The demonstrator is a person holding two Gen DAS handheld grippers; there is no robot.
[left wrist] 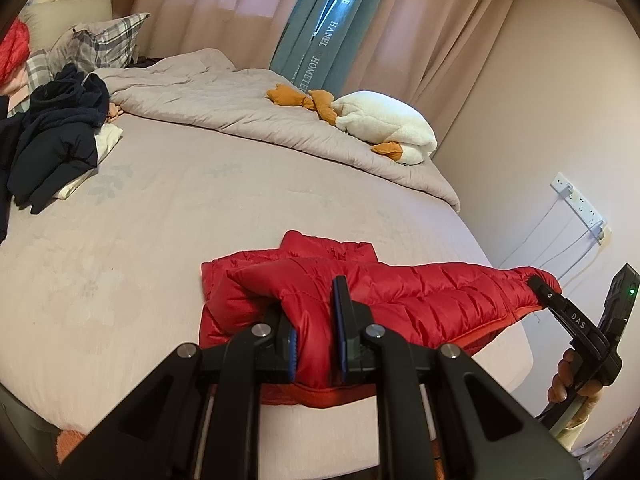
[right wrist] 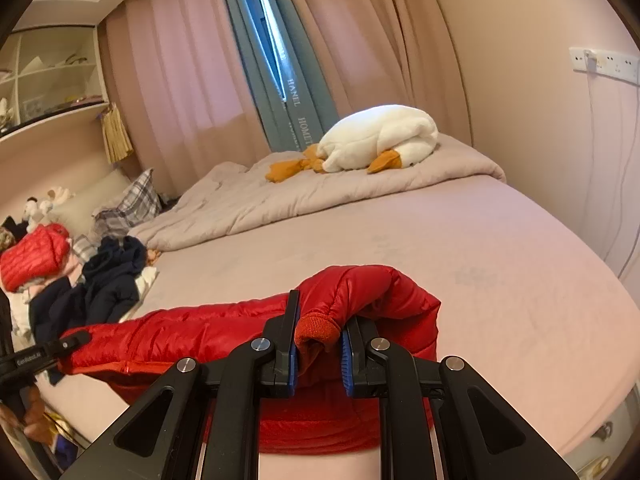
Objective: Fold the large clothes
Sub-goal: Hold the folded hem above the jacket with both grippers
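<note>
A red puffer jacket (left wrist: 400, 296) lies across the near edge of the bed (left wrist: 180, 220), partly folded, collar away from me. My left gripper (left wrist: 316, 344) is shut on the jacket's near hem at its left end, with red fabric bunched between the blue pads. My right gripper (right wrist: 319, 354) is shut on the jacket (right wrist: 224, 328) at its right end, holding a sleeve cuff and folded fabric between the pads. The right gripper also shows in the left wrist view (left wrist: 540, 286), and the left gripper in the right wrist view (right wrist: 76, 340).
A dark navy garment pile (left wrist: 56, 136) and a second red jacket (right wrist: 34, 256) lie at the bed's left by plaid pillows (left wrist: 104, 40). A rumpled duvet (left wrist: 260, 116) with a white plush goose (left wrist: 384, 124) covers the far side. The wall with a power strip (left wrist: 580, 204) is on the right.
</note>
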